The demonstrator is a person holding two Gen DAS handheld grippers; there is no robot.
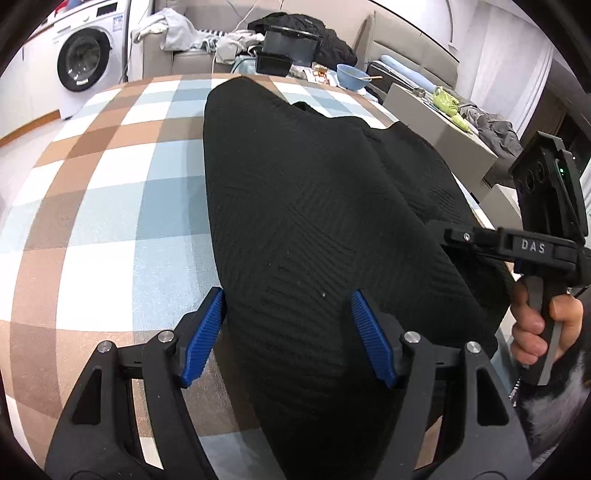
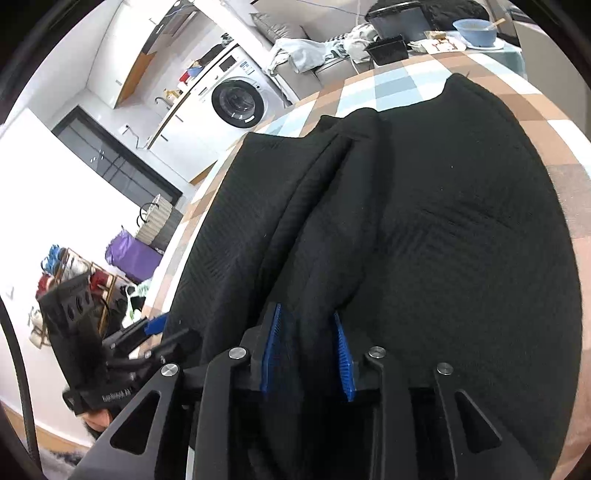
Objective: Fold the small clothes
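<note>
A black ribbed garment (image 1: 314,206) lies spread on the checked tablecloth (image 1: 110,192). My left gripper (image 1: 288,314) is open, its blue pads (image 1: 205,336) straddling the garment's near edge. The right gripper (image 1: 458,236) shows at the right of the left wrist view, held in a hand over the garment's right side. In the right wrist view the garment (image 2: 461,221) fills the frame with a lengthwise fold ridge (image 2: 317,192). My right gripper (image 2: 308,332) has its pads narrowly apart with a bunch of black fabric between them. The left gripper (image 2: 155,325) shows at the left.
At the table's far end stand black containers (image 1: 288,48), a blue bowl (image 1: 352,75) and food items. A sofa with clothes (image 1: 177,33) and a washing machine (image 1: 85,59) are behind. A grey side table (image 1: 443,125) stands at the right.
</note>
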